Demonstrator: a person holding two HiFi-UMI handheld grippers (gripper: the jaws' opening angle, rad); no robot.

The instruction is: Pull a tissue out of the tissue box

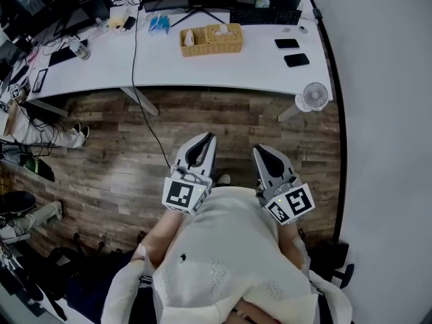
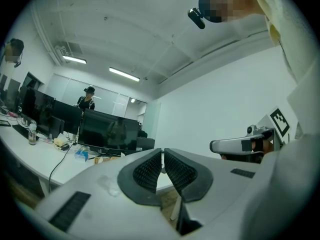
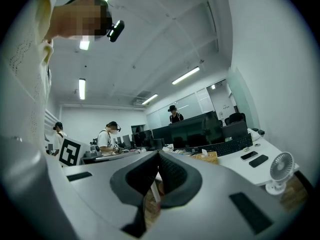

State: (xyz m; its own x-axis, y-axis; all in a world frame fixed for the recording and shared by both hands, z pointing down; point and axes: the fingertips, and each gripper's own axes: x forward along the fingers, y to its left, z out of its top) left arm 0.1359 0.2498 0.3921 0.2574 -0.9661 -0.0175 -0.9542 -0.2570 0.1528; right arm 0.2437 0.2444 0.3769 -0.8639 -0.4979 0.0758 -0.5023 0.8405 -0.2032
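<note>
The tissue box (image 1: 223,36) is a woven wicker holder with a white tissue poking from its top, standing on the white desk (image 1: 202,63) far ahead, beside an open wicker basket (image 1: 192,41). It shows small in the right gripper view as the tissue box (image 3: 206,157). My left gripper (image 1: 206,138) and right gripper (image 1: 260,150) are held close to my body over the wood floor, well short of the desk. Both point toward the desk with jaws closed together and nothing between them. The left gripper (image 2: 163,160) and right gripper (image 3: 158,157) show ribbed pads touching.
Two black phones (image 1: 291,51) lie at the desk's right end. A keyboard (image 1: 265,17) and monitors line the back. A small white fan (image 1: 314,96) sits at the desk's near right corner. A cable (image 1: 145,113) hangs to the floor. A white wall runs along the right.
</note>
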